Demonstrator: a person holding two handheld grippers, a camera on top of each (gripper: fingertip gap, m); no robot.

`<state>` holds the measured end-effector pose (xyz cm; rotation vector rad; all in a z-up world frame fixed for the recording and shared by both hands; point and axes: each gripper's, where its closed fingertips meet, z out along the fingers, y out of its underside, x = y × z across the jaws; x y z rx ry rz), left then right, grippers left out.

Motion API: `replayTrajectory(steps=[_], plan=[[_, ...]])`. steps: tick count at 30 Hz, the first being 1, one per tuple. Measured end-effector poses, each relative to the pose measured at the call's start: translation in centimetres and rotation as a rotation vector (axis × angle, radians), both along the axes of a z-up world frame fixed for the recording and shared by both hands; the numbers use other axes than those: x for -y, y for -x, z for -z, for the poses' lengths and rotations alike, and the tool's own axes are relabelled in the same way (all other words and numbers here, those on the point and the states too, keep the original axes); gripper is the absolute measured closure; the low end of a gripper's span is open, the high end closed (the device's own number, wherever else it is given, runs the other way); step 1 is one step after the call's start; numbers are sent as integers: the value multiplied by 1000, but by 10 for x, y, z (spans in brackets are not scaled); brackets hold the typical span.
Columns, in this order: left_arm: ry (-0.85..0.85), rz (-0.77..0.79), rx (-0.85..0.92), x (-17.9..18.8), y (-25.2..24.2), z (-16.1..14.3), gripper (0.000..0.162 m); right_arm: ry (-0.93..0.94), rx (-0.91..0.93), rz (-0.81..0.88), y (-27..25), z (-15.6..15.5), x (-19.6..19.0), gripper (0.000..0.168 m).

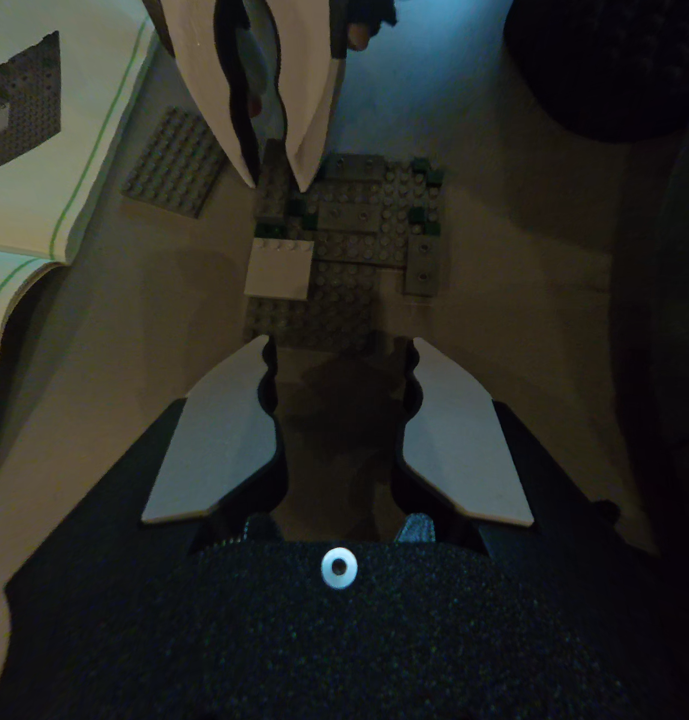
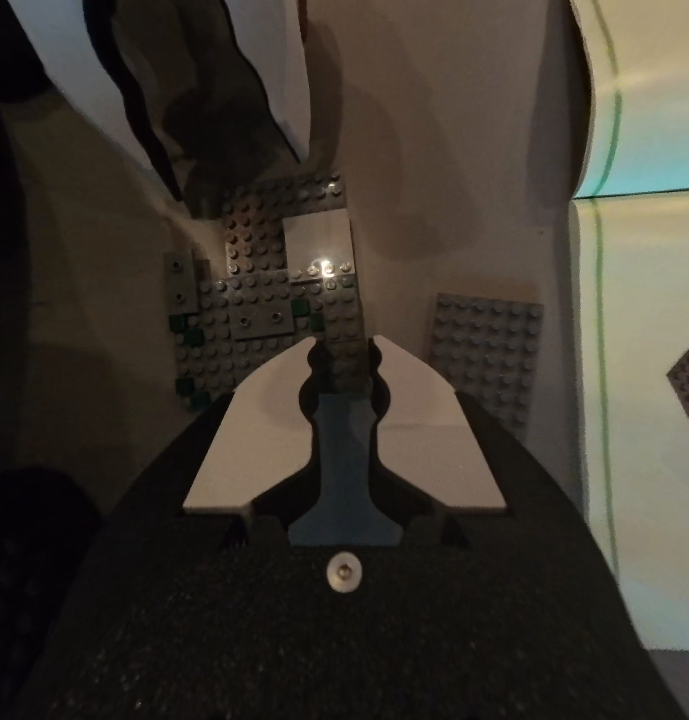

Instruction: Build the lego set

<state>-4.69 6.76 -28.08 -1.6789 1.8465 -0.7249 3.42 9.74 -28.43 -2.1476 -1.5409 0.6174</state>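
Left hand-held gripper (image 1: 340, 341) hangs wide open, nothing between its white fingers with black inner pads, tips just above the near edge of the grey studded lego build (image 1: 347, 249). Going left to right in the left wrist view: open instruction booklet with green stripes (image 1: 62, 128) at the far left on the pale counter (image 1: 140, 311); just right of it a loose grey studded rectangular plate (image 1: 175, 175), lying flat, apart from the build. Next comes the build itself, flat on the counter, with a white smooth slope piece (image 1: 278, 272) on its left side, small dark green pieces (image 1: 304, 214) scattered on top, flat grey tiles with centre holes (image 1: 422, 265) at its right. Large dark round object (image 1: 607, 66) sits top right, too dim to identify.

Right hand-held gripper (image 1: 276, 187) comes in from the top of that view, jaws narrow, closed around a long narrow grey studded plate (image 1: 273, 183) at the build's left edge. In the right wrist view the same long plate (image 2: 345, 350) runs between the tips of the right hand-held gripper (image 2: 343, 339), lying along the right edge of the build (image 2: 237, 311); whether it is pressed down fully onto the studs, cannot tell. Loose grey plate (image 2: 487, 358) lies to the right, booklet (image 2: 639, 272) beyond it.
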Motion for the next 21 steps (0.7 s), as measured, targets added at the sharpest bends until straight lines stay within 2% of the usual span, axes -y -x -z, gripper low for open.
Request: replayTrajectory(steps=[1,14,21], plan=[[2,3,4,1,-1,-1,99,-2,1,1,0,0,0,146],[69,-51,82,-9,-4,-7,103,-5,-48,22,-1,-1,4,151],[76,-34,65,-6,-4,-3,104,-40,-46,15,1,-3,9,151]])
